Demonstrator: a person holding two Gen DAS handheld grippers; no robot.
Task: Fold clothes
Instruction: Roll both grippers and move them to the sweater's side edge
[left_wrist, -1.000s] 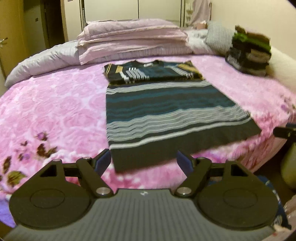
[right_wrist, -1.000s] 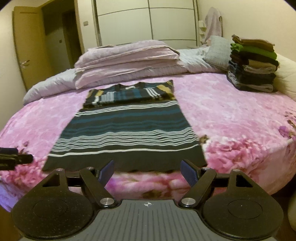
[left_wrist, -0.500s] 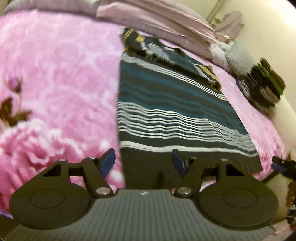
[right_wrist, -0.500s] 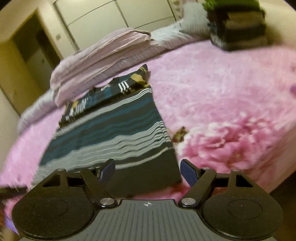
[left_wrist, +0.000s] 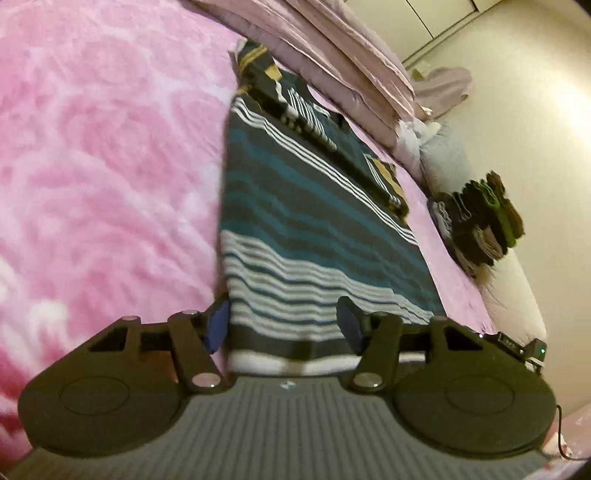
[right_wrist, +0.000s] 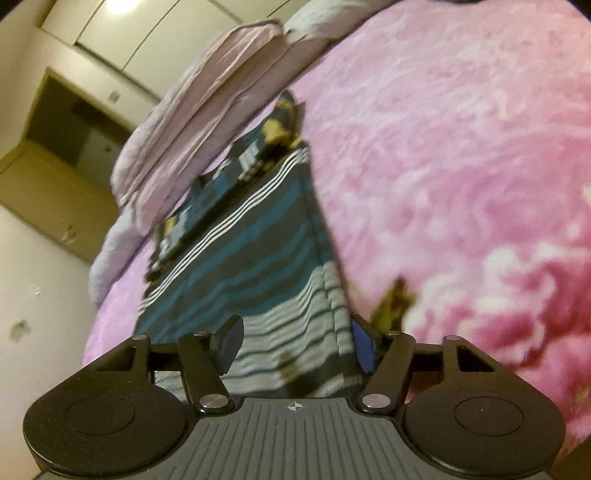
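- The striped sweater (left_wrist: 314, 229) lies flat on the pink bed (left_wrist: 103, 155), sleeves folded across its far end, hem toward the person. Its long axis runs away from both tools toward the folded lilac bedding (left_wrist: 332, 48): in the left wrist view from 6 o'clock up to about 1 o'clock, in the right wrist view (right_wrist: 251, 243) from 6 up to about 11 o'clock.
- The left gripper (left_wrist: 282, 326) straddles the hem's left corner: one blue finger (left_wrist: 218, 325) sits just off the sweater's left edge over the bed, the other (left_wrist: 347, 326) over the striped cloth. These fingers stand about half open and have just been closing, with the hem between them, but I see no pinch on the cloth yet.
- The right gripper (right_wrist: 295, 345) straddles the opposite hem corner, one finger (right_wrist: 229, 343) over the stripes, the other (right_wrist: 364, 349) at the sweater's right edge. They are well apart, also just closing, with cloth between and not gripped.
- Each hand is nearest its own corner, so the lift looks set to carry the hem toward 12 o'clock, along the long axis.
- A stack of folded clothes (left_wrist: 480, 221) waits at 3 o'clock in the left wrist view, well apart from the sweater.
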